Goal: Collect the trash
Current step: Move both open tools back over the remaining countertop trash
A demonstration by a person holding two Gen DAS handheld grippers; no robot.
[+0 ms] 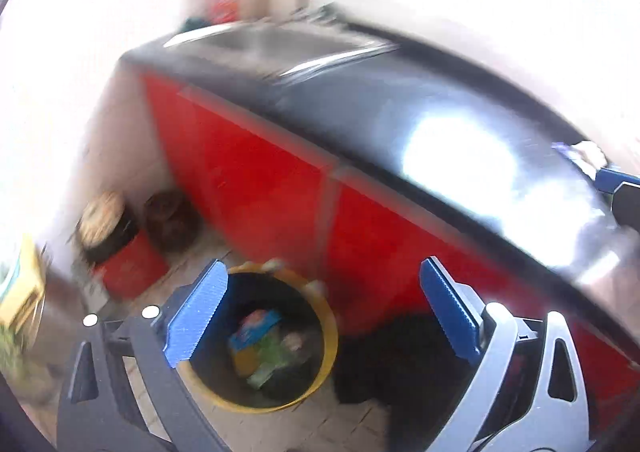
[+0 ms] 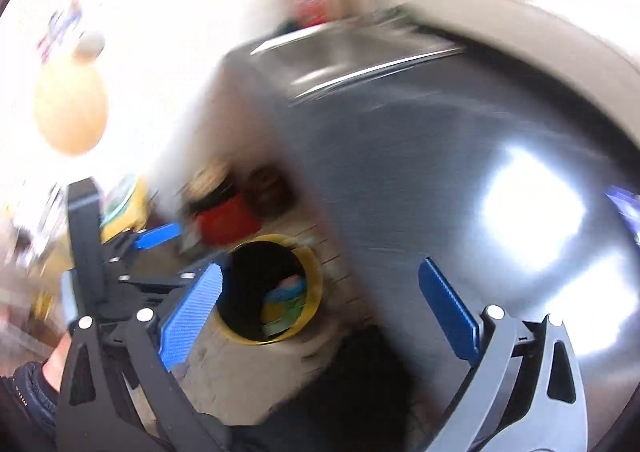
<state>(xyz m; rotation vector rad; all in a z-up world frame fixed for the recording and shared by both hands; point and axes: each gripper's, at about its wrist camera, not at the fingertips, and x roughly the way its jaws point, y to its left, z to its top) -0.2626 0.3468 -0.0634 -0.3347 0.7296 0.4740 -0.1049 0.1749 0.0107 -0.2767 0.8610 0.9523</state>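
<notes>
Trash [image 1: 260,348] sits in the yellow-rimmed bin [image 1: 328,328] on the floor, in front of the red cabinet [image 1: 256,172]; colourful wrappers, blurred. Dark countertop [image 1: 360,104] above, steel sink [image 1: 272,40] at its far end. Red can [image 1: 132,268] by the wall, left of the bin. Left gripper [image 1: 320,312]: jaws wide apart, nothing between the 2 blue pads [image 1: 196,312]. Right gripper [image 2: 320,316]: same, spread wide, empty. More wrappers at the counter's right edge [image 1: 580,154].

place: home kitchen | signs: steel sink [image 1: 280,42], dark countertop [image 1: 360,100], red cabinets [image 1: 248,168]
</notes>
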